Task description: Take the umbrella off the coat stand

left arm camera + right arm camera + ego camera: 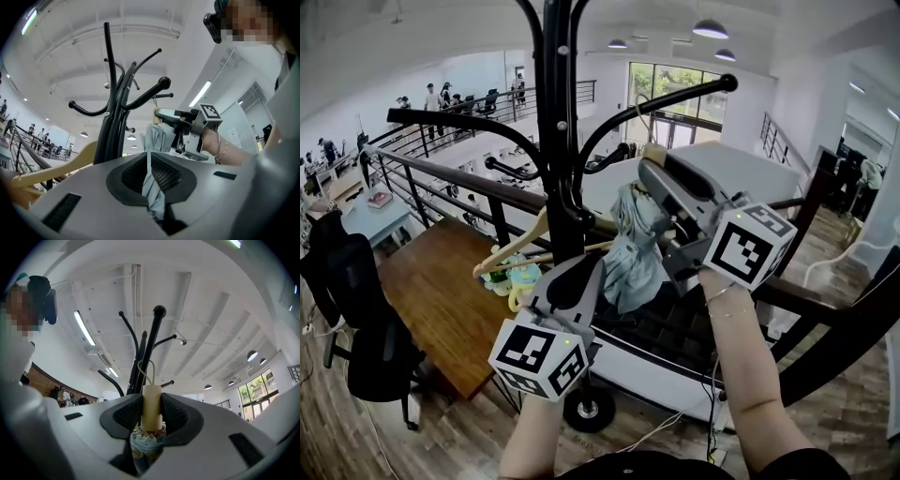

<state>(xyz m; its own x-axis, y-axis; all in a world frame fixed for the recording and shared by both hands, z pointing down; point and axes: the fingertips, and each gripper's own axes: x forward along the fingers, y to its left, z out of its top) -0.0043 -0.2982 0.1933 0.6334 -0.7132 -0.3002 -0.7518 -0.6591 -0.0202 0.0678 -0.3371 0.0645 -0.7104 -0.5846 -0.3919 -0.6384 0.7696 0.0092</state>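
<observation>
Right hand-held gripper (151,414) clamped on cream handle (151,399) of grey umbrella (630,246), centre frame, left hand-held gripper (153,182) pinching its folded fabric, black coat stand (555,141) just behind, cord loop (145,371) seemingly beside it

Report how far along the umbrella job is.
Done: right gripper holds the umbrella by its cream handle, left gripper by its folded fabric. In hand: it is close beside the coat stand; unclear whether its cord loop is unhooked. Left: carry it clear.

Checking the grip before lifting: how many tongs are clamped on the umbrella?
2. The left tongs pinch the umbrella's folded fabric low down; the right tongs clamp its cream handle at the top, beside the coat stand.
</observation>
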